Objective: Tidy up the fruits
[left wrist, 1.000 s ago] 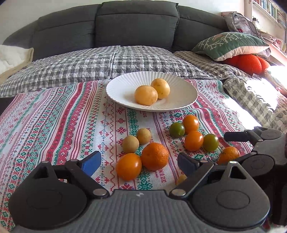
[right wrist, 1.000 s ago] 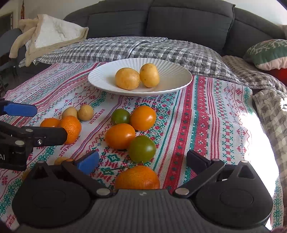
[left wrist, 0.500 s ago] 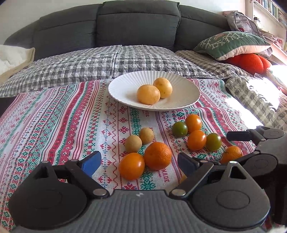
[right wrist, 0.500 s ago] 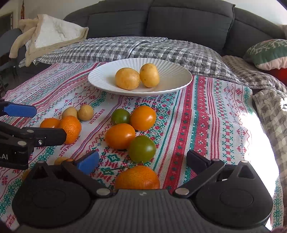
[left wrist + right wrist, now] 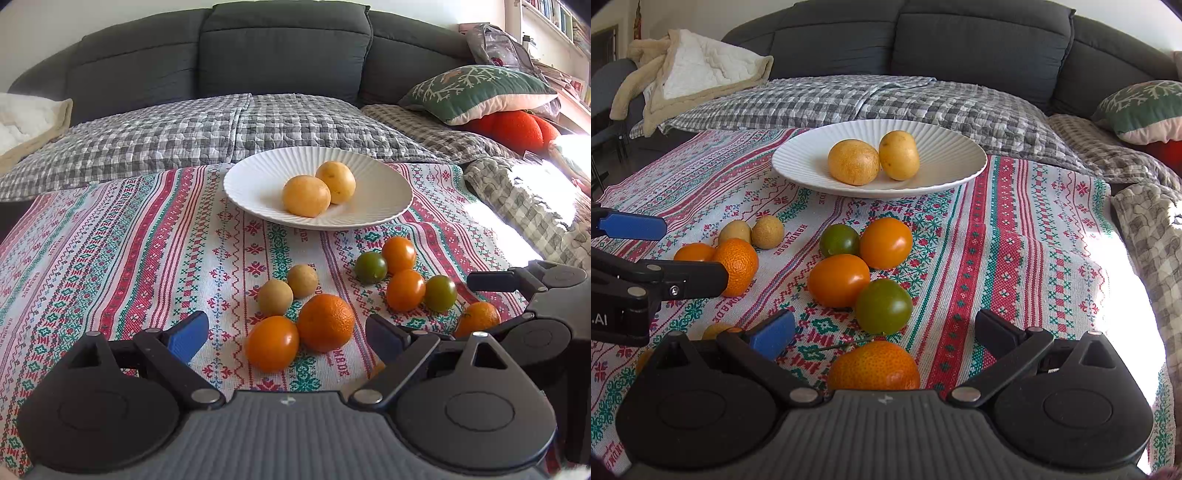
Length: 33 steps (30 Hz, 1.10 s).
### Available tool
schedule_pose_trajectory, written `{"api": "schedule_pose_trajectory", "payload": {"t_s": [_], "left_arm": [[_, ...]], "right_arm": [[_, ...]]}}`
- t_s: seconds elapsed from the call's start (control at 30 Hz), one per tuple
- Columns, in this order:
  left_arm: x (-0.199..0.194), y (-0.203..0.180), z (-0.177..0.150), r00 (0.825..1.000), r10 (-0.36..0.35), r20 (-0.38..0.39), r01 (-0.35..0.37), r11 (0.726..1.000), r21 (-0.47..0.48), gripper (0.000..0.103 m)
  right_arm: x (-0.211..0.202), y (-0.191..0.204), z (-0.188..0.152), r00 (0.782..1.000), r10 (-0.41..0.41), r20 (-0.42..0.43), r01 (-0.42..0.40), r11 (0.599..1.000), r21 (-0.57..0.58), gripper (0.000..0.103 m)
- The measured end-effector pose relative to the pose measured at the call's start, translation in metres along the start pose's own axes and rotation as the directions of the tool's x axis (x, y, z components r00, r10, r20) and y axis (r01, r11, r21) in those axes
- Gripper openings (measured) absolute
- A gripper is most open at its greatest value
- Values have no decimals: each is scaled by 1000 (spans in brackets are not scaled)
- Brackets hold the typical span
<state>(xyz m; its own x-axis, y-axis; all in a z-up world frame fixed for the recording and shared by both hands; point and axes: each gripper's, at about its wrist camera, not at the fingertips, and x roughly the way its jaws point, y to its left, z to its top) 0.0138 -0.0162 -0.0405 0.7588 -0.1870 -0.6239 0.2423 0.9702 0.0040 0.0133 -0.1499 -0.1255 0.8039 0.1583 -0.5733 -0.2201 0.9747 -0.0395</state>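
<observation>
I have the patterned tablecloth (image 5: 155,236) spread before the sofa, and on it, at twelve o'clock from both tongs, the white plate (image 5: 258,173) already carrying two yellow fruits (image 5: 306,195).

The rest lies loose on the cloth, nearer me. From my left gripper (image 5: 286,338), the rough orange (image 5: 325,322) and the smooth orange tomato (image 5: 272,343), touching each other, sit dead ahead at twelve, roughly between the fingertips' line and just beyond it. Both are round, so I judge no long axis matters for the grasp.

My right gripper (image 5: 882,332) has a stemmed mandarin (image 5: 873,365) right under its nose at six, and a green tomato (image 5: 884,305) at twelve.

Both tongs stand released, wide and empty. I judge each hand has its own nearest fruit; the left is better lined up.
</observation>
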Motion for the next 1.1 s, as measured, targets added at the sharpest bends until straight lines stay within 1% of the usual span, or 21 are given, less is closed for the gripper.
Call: {"api": "schedule_pose_trajectory", "payload": {"t_s": [0.5, 0.7, 1.1], "left_arm": [[-1, 2, 0, 1000, 2, -10, -2, 1000, -5, 90], [-10, 7, -2, 1000, 12, 10, -12, 1000, 14, 90], [-16, 18, -5, 1000, 2, 0, -2, 1000, -5, 90]], "right_arm": [[0, 0, 0, 1000, 0, 0, 0, 1000, 0, 103], [0, 1, 0, 1000, 0, 0, 0, 1000, 0, 103], [0, 1, 0, 1000, 0, 0, 0, 1000, 0, 103]]}}
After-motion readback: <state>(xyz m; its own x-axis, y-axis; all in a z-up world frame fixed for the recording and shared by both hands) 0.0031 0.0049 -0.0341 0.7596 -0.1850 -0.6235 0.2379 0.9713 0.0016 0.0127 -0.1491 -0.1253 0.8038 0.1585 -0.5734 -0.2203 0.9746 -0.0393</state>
